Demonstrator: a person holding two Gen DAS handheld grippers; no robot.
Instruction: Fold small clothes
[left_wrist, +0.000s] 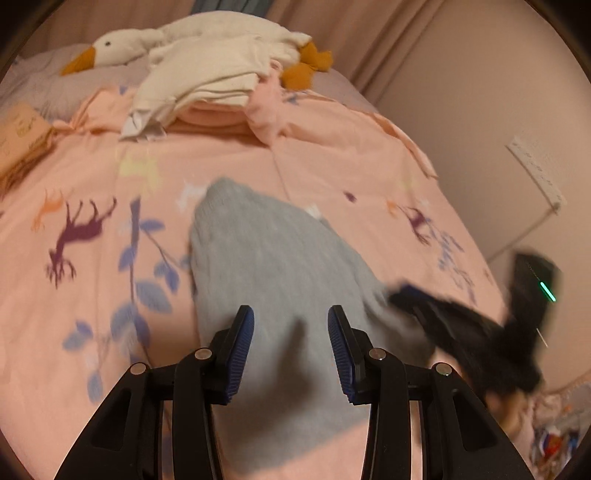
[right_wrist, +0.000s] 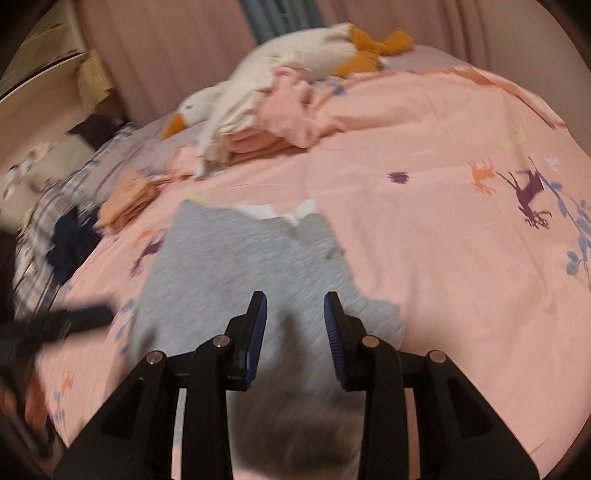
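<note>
- grey garment (left_wrist: 273, 258) lies blurred, spread on the pink bedspread (left_wrist: 92, 177), mid-frame.
- left gripper (left_wrist: 291, 321) jaws apart, gripping nothing.
- right gripper (right_wrist: 295, 306) jaws narrowly apart above it.

The small garment (left_wrist: 266, 258) lies flat on the bedspread (left_wrist: 92, 369), directly under and ahead of both grippers. Beyond it sits a stack of folded clothes (left_wrist: 207, 110), with the goose toy (left_wrist: 192, 44) behind, draped partly over the stack. In the left wrist view the right gripper (left_wrist: 402, 291) reaches in at the garment's right edge.
</note>
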